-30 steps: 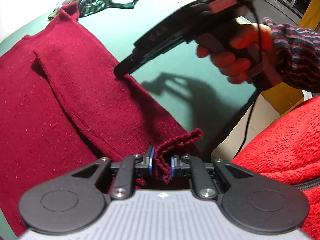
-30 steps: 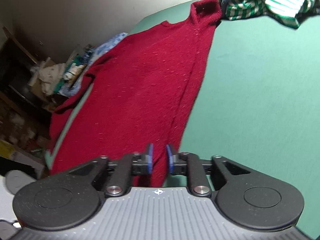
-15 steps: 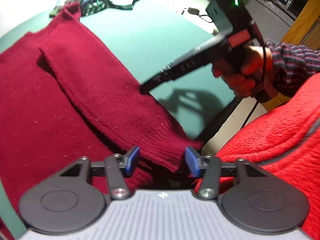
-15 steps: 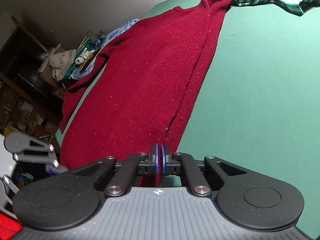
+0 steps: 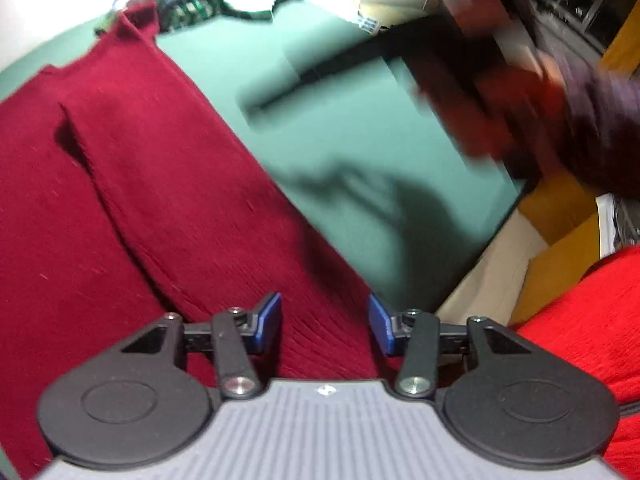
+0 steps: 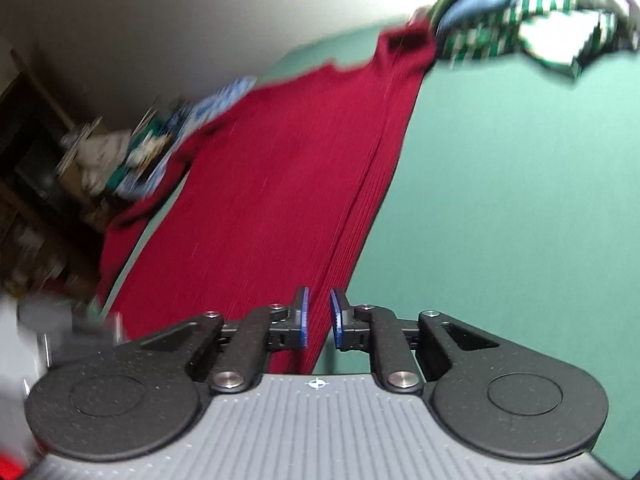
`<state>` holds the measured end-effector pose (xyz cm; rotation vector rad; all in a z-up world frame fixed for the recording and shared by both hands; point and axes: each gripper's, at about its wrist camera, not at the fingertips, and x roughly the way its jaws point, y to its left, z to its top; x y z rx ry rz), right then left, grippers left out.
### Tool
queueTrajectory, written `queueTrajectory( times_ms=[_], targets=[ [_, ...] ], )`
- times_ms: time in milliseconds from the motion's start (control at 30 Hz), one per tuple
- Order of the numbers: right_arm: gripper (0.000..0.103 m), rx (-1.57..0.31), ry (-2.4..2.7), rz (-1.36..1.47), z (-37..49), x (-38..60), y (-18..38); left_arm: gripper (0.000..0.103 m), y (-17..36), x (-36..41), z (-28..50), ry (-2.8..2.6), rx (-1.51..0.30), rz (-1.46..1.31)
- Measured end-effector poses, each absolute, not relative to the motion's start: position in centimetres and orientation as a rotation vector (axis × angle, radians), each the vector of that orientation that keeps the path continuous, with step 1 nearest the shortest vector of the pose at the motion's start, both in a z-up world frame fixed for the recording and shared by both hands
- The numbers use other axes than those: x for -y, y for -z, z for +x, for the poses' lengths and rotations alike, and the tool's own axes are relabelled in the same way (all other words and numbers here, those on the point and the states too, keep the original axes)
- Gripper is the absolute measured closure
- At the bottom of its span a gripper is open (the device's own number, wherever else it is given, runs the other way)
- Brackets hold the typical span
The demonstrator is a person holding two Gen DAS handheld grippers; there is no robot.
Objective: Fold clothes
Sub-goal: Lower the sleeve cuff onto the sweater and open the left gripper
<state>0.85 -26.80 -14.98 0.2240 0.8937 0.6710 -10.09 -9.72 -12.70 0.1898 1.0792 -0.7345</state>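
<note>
A dark red knitted sweater (image 5: 180,200) lies flat on the green table (image 5: 248,68), with one sleeve folded lengthwise over its body. My left gripper (image 5: 324,308) hovers over the ribbed hem. Its jaws stand wide apart and are closing, and the fabric lies below them untouched by the pads. In the right wrist view the sweater (image 6: 280,184) stretches away towards its collar. My right gripper (image 6: 321,300) is above the sweater's right edge. Its jaws are opening by a narrow gap and nothing is pinched. A blurred hand (image 5: 500,120) carries that gripper over the table.
A pile of striped green and white clothes (image 6: 520,24) lies at the table's far end, by the sweater's collar. Cluttered shelves (image 6: 100,160) stand beyond the table's left side. The table's near right edge (image 5: 500,232) drops to the floor. A red fleece garment (image 5: 580,320) is at the right.
My left gripper let go of the sweater's cuff and opened wide above the hem. My right gripper shut, then opened a little, and its hand moved up and away, now blurred.
</note>
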Motion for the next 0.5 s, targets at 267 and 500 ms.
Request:
queueTrajectory(
  times_ms=[267, 500],
  targets=[
    [0.067, -0.779, -0.562, 0.199, 11.5, 24.9, 13.3, 0.053, 13.0, 10.0, -11.0, 0.73, -1.065, 0.179],
    [0.067, -0.703, -0.521, 0.127, 18.4, 20.7, 13.9, 0.049, 13.2, 10.8, -11.6, 0.724, -1.047, 0.185]
  ],
)
